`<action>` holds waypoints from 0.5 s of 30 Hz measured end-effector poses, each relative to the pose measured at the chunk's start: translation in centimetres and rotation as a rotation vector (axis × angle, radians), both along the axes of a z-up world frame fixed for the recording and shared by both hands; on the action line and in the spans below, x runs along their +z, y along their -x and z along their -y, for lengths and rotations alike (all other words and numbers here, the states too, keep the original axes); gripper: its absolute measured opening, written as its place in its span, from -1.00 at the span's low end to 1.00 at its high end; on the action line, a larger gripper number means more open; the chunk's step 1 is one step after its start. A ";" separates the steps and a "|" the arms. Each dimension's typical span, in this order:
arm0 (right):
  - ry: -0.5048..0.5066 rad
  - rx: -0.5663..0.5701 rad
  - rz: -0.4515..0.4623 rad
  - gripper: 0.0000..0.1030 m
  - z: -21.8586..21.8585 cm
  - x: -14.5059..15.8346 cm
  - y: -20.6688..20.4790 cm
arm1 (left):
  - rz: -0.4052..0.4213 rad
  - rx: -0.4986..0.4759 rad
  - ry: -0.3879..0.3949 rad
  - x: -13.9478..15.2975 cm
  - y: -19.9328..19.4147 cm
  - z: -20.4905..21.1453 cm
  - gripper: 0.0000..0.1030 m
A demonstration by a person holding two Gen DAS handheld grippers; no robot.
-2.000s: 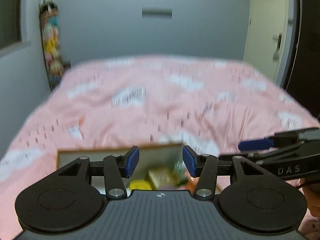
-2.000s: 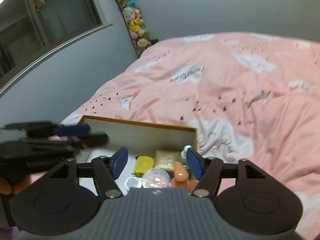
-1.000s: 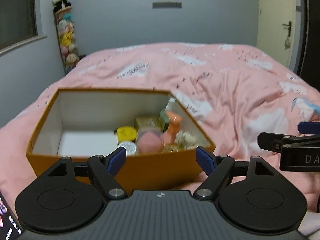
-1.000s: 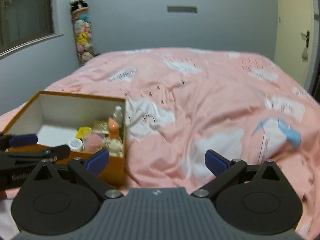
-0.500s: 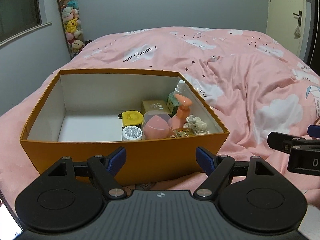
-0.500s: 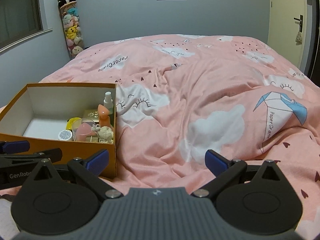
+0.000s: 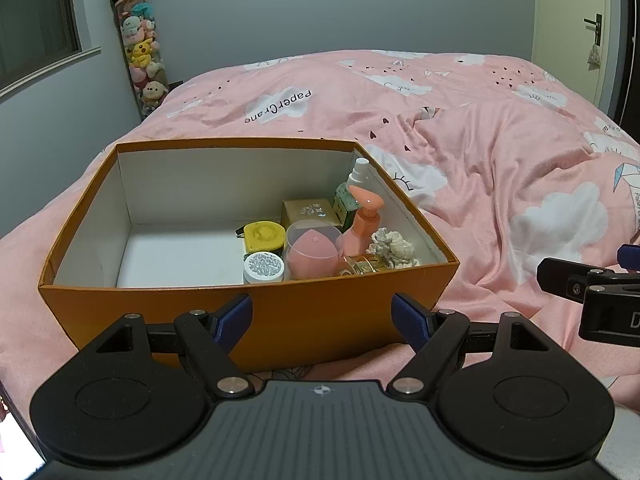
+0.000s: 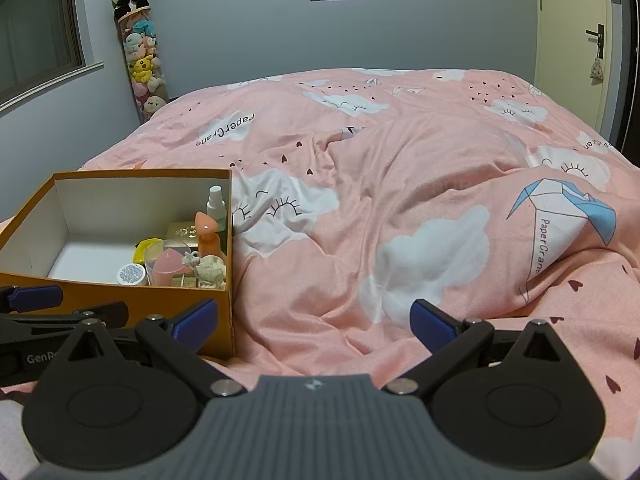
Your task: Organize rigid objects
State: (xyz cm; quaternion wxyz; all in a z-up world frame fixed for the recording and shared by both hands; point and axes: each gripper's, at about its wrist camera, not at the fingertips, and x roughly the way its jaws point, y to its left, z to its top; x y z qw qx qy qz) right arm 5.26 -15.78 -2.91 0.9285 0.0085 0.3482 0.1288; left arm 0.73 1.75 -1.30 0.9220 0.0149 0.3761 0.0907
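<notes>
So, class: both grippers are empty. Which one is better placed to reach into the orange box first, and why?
Left. The left gripper is open and faces the orange box head-on, with the items straight ahead. The right gripper, also open, points at bare bedspread, with the box off to its left.

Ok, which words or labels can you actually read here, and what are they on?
"PaperCrane": pink duvet, on a white cloud patch and beside the blue origami crane.
"GenR", cut off: left gripper.
"D", cut off: right gripper.
Gold box print: too small to read.
</notes>
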 end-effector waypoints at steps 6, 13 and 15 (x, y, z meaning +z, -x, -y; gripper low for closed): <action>0.000 0.000 0.002 0.94 0.0 0.1 0.0 | 0.000 -0.001 0.000 0.0 0.0 0.0 0.80; -0.001 0.000 0.002 0.94 0.0 0.0 0.0 | -0.001 -0.003 0.001 0.0 0.0 -0.1 0.80; -0.002 -0.001 0.002 0.94 0.0 0.1 0.0 | -0.001 -0.003 0.001 0.0 0.0 -0.1 0.80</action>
